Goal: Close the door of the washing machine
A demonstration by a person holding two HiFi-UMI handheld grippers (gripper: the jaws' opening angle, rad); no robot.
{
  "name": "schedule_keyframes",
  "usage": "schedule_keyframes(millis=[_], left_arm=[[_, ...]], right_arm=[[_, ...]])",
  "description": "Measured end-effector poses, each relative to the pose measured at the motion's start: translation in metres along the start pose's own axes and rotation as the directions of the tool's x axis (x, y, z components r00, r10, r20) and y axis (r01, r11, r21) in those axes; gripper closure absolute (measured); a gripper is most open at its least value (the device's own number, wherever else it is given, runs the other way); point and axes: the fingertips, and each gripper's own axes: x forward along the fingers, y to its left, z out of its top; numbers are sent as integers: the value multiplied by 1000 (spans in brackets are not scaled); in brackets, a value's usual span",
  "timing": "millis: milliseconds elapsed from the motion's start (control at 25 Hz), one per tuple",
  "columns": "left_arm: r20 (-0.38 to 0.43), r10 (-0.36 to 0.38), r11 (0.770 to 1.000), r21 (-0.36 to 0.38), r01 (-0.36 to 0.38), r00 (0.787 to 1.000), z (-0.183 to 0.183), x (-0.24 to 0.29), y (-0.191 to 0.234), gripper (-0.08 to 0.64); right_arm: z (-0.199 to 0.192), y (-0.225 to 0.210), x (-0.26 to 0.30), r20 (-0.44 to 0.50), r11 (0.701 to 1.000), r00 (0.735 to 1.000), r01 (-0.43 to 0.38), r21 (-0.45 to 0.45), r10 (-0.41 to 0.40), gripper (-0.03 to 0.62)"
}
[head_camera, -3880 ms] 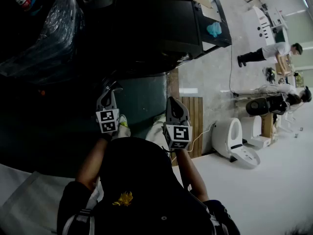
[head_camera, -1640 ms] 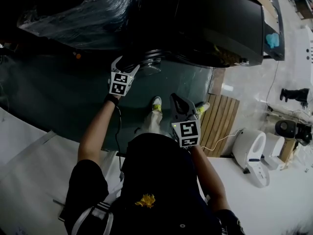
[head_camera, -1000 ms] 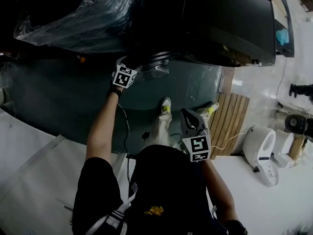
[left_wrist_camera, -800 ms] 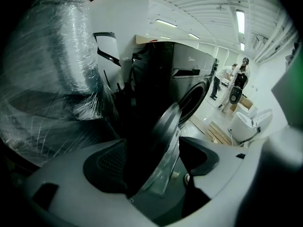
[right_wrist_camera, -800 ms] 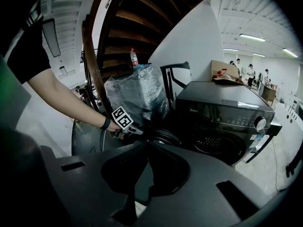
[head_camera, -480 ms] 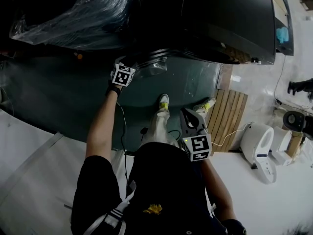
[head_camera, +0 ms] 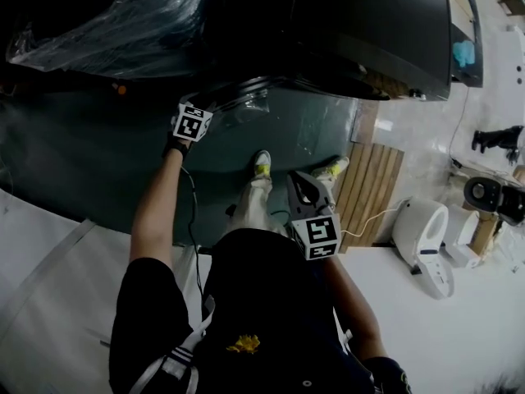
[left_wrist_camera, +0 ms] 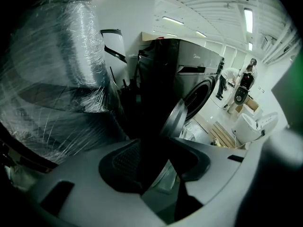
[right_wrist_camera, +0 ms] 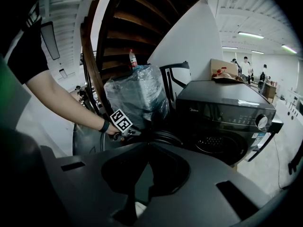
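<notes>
Jaws of the left gripper (left_wrist_camera: 151, 141) are standing spread, straddling the rim of the door (left_wrist_camera: 174, 122). Whether the pads are bearing on it is not showing. Jaws of the right gripper (right_wrist_camera: 151, 143) are pressing together on nothing, idling at 5 o'clock of the head view, just ahead of the person's chest.

Door is hanging ajar on the front of the washing machine (head_camera: 369, 31), near 12 o'clock of the head view, its ring lying at a shallow angle to that front. Left gripper is meeting the ring's free edge, at its 9 o'clock end.

Edges and room:
- Plastic-wrapped bundle (head_camera: 123, 15) is crowding in at 10 to 11 o'clock, just beside the door's free edge.
- Dark floor mat (head_camera: 90, 162) is stretching open from 9 o'clock to centre.
- Person's shoes (head_camera: 262, 164) are standing on the mat, just below the door.
- Wooden slat board (head_camera: 373, 187) is lying at 3 o'clock along the mat's edge, with a toilet (head_camera: 418, 232) beyond it at 4 o'clock. Both are sitting well apart from the door.

Against earlier: nearly four seconds back both grippers were riding side by side near the body. Left arm is now reaching out to the door while right is keeping its place. Over the last second the ring is appearing flatter against the machine front, though the camera is shifting too.
</notes>
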Motion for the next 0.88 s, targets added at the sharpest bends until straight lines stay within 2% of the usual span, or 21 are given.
schedule_keyframes(millis=[280, 480, 680, 880], left_arm=[[-8, 19, 1000, -15, -19, 1000, -17, 4, -13, 377], [-30, 4, 1000, -23, -5, 1000, -21, -6, -33, 380], [-37, -4, 1000, -28, 3, 999, -29, -7, -52, 380], [-16, 5, 994, -109, -6, 1000, -38, -11, -72, 380]], right_arm=[[-4, -8, -10, 10, 999, 1000, 21, 26, -21, 560], [-2, -8, -14, 23, 999, 1000, 19, 35, -20, 560], [-9, -18, -25, 31, 997, 998, 55, 57, -57, 561], [-26, -26, -40, 11, 993, 997, 75, 94, -76, 561]])
